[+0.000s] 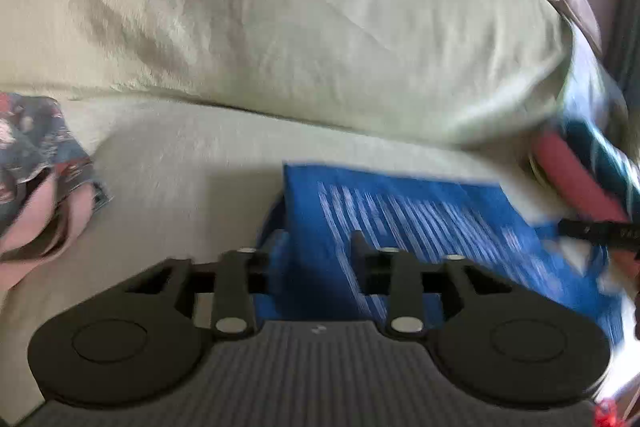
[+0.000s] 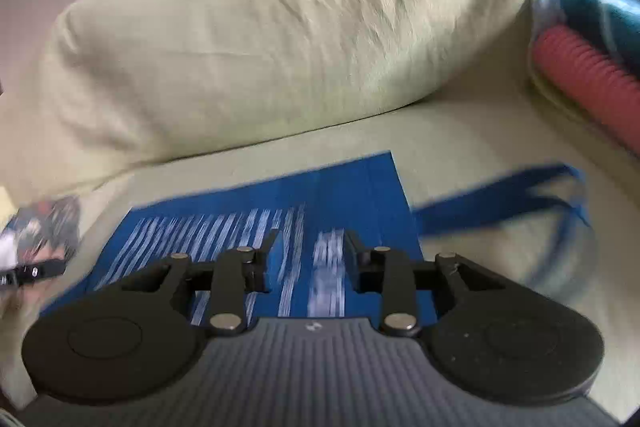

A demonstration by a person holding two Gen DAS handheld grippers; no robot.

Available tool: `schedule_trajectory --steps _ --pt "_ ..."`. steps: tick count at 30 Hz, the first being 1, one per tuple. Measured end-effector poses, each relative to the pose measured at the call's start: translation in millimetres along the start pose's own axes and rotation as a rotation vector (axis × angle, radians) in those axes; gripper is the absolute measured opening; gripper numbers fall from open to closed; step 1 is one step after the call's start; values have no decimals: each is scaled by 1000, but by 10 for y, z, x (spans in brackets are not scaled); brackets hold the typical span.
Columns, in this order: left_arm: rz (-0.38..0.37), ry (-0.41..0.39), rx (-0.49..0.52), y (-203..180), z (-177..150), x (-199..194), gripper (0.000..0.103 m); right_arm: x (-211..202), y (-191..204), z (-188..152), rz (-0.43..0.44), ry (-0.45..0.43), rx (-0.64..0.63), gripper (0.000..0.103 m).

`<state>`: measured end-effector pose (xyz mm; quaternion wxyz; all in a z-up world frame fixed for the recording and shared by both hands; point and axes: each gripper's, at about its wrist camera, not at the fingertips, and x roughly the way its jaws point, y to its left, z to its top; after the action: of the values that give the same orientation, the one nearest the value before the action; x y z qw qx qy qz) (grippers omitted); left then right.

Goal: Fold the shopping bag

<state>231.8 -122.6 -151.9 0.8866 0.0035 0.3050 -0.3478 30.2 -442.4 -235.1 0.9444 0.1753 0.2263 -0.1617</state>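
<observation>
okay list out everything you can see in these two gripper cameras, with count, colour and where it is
shopping bag: one, blue with white stripes, flat on the seat, handles trailing right
cushion: one, pale green, behind the bag
seat: one, pale green, under the bag
ribbed roll: one, pink, far right
teal cloth: one, above the roll
patterned fabric: one, dark floral, far left
left gripper: black, open over the bag's left edge
right gripper: black, open over the bag
</observation>
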Motion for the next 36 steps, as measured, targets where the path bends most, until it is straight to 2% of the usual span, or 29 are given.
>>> schedule_trajectory --steps 3,4,7,10,12,15,20,22,25,28,32,36 --pt "41 82 58 -211 -242 -200 43 -393 26 -348 -31 17 -17 28" --pt "55 118 72 -256 -314 -203 42 -447 1 -456 -40 46 -11 28" --pt "101 241 81 -308 -431 -45 42 -374 -118 -672 -82 135 -16 24" --pt "124 249 58 -327 -402 10 43 -380 -112 -682 -84 127 -44 24" --pt "163 255 65 -402 -369 -20 43 -463 -101 -613 -94 133 -18 24" --pt "240 279 86 -583 -351 -170 45 -715 -102 -576 -82 99 10 34" --pt "279 325 72 -850 -354 -444 47 -1028 -88 -712 -113 157 25 35" --pt "275 325 71 -973 -354 -556 47 -1142 -94 -784 -122 173 36 35" --pt "223 309 93 -1178 -347 -721 50 -1320 -109 -824 -124 166 49 35" --pt "245 287 144 -1376 -304 -856 50 -1517 -86 -798 -112 130 56 37" --pt "260 249 160 -1563 -245 -1088 50 -1679 -28 -707 -111 78 41 43" --pt "269 210 187 -1699 -227 -1260 57 -1800 -9 -684 -103 54 42 44"
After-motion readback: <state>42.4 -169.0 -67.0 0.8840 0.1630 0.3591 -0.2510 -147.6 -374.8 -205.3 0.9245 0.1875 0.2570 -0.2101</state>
